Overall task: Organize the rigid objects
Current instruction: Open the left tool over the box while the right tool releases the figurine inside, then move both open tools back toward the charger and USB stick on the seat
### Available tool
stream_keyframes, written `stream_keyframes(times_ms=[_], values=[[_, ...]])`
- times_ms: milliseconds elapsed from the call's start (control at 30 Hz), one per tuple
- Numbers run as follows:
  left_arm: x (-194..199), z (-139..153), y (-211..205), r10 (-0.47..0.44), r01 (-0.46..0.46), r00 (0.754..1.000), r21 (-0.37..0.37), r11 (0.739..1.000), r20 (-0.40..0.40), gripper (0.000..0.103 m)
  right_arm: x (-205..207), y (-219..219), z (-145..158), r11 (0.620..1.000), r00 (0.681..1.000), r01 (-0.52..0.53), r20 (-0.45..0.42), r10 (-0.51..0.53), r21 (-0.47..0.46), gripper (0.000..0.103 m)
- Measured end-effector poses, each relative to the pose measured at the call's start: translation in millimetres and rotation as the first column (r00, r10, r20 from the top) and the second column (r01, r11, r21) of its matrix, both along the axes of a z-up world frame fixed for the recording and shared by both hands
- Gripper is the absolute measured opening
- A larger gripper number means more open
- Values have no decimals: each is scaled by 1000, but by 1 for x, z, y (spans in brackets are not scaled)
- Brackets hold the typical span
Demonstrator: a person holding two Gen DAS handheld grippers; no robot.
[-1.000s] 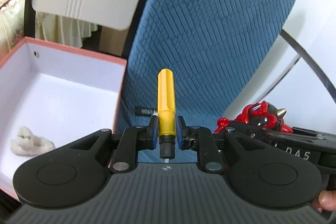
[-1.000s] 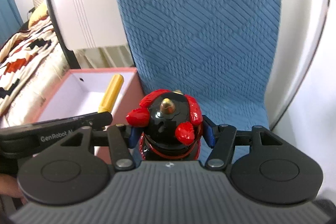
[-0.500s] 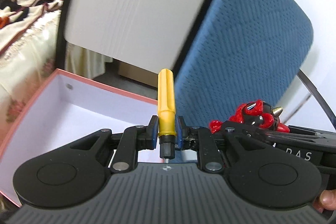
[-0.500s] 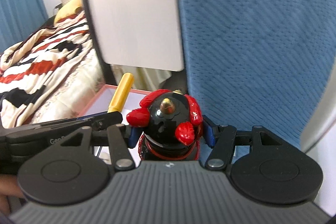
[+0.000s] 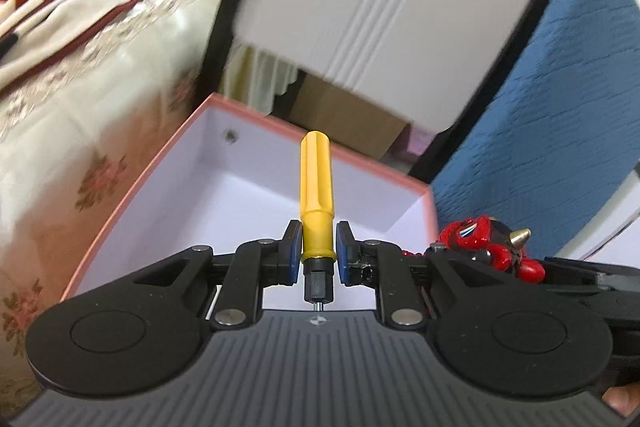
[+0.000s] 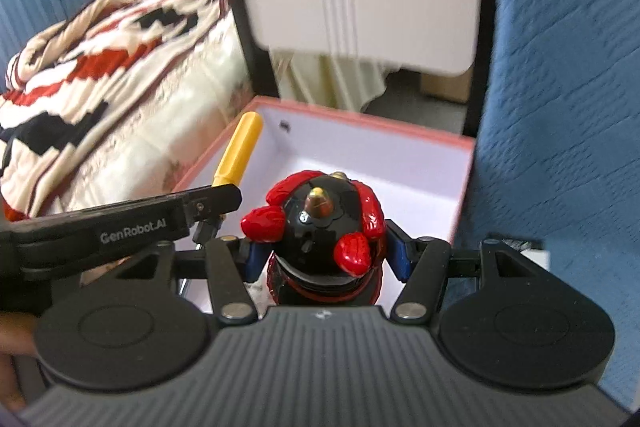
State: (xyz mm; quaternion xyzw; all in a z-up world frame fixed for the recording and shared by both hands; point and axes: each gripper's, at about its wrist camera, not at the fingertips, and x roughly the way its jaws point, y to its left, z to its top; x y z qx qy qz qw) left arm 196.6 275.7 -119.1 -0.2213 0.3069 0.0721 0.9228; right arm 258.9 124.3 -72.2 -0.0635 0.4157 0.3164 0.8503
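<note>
- Left wrist view: left gripper [image 5: 318, 253] clamped on a yellow screwdriver handle [image 5: 316, 195], blue pads pressing its narrow collar just above the black bit holder.
- Long axis running straight out along the fingers, rounded butt end pointing away from the camera, short metal tip pointing back toward it.
- Held above the open pink box [image 5: 280, 123], white inside, beside the bed cover [image 5: 92, 75]; not yet in the box.
- Probably light, stiff hard plastic; smooth and ribbed, so liable to pivot if gripped at one end only; collar grip looks secure.
- At right edge, red-and-black toy figure [image 5: 486, 247] just beside, carried by the other tool.
- Right wrist view: right gripper [image 6: 326, 253] closed on the toy figure [image 6: 320, 227], pads on its flanks below the red arms.
- Figure upright between the fingers, brass-tipped top pointing away from the camera, hanging over the box [image 6: 360, 117] near its blue-chair [image 6: 560, 107] side.
- Glossy, rounded, hard shell: likely slippery, possibly chippable; widest waist the best hold.
- Screwdriver handle [image 6: 240, 151] slanting up and away at left, over the box's bed-side rim.
</note>
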Motion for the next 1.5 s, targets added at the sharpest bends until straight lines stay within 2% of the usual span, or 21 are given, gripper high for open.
stream_keyframes(times_ms=[267, 433, 600, 733, 1167, 1500], values=[[-3, -50, 35, 37, -44, 995, -73, 996, -98, 21, 4, 27, -40, 997, 998, -21, -58, 16, -73, 62], [-6, -65, 45, 42, -54, 991, -91, 994, -130, 21, 2, 35, -57, 995, 995, -29, -97, 20, -93, 62], [-7, -65, 46, 50, -63, 989, -89, 994, -138, 22, -1, 35, -57, 996, 995, -26, -94, 18, -86, 63], [-10, -57, 43, 51, -62, 990, -81, 995, -128, 22, 0, 28, -47, 998, 995, -24, -98, 19, -55, 64], [-29, -3, -1, 35, -36, 998, -29, 999, -44, 22, -21, -18, 11, 1000, 999, -21, 49, 20, 20, 64], [-52, 34, -52, 14, -15, 1000, 25, 1000, 21, 22, -46, -68, 39, 998, 991, -13, 137, 4, 66, 64]])
